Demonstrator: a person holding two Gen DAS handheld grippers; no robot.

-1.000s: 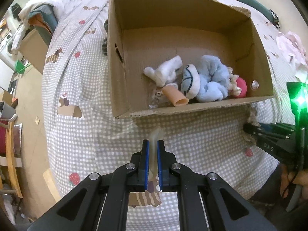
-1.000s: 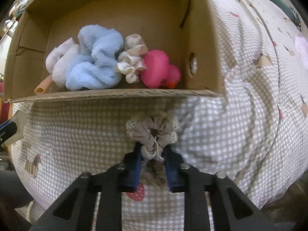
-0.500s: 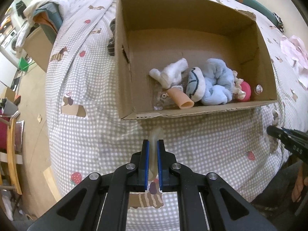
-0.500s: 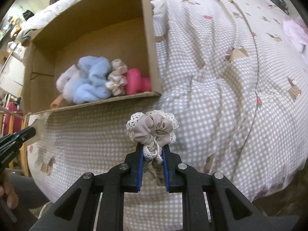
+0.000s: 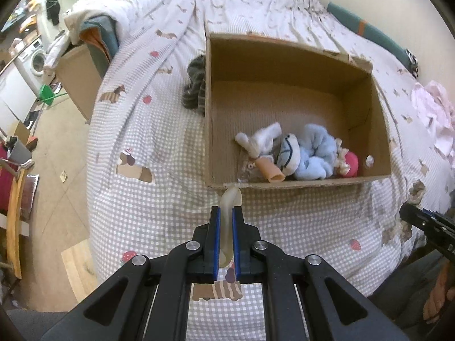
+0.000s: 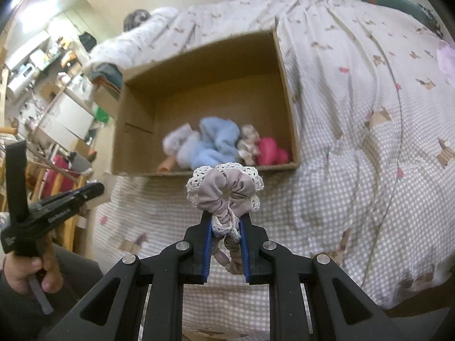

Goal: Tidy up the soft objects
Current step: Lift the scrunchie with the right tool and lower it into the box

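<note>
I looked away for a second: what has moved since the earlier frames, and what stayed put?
The right hand-held gripper lifted the beige scrunchie off the bedspread, away from the cardboard box. The left hand-held gripper rose slightly, still clamping its pale translucent piece. The toys in the box stayed put.

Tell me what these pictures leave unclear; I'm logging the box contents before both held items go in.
- Left wrist view: the pale translucent piece in the left gripper can't be identified; the fingers hide its lower part.
- Left wrist view: the clear item in the cardboard box is too faint to name.
- Right wrist view: the box contents are blurred, and the scrunchie in the right gripper covers part of the near wall.
</note>
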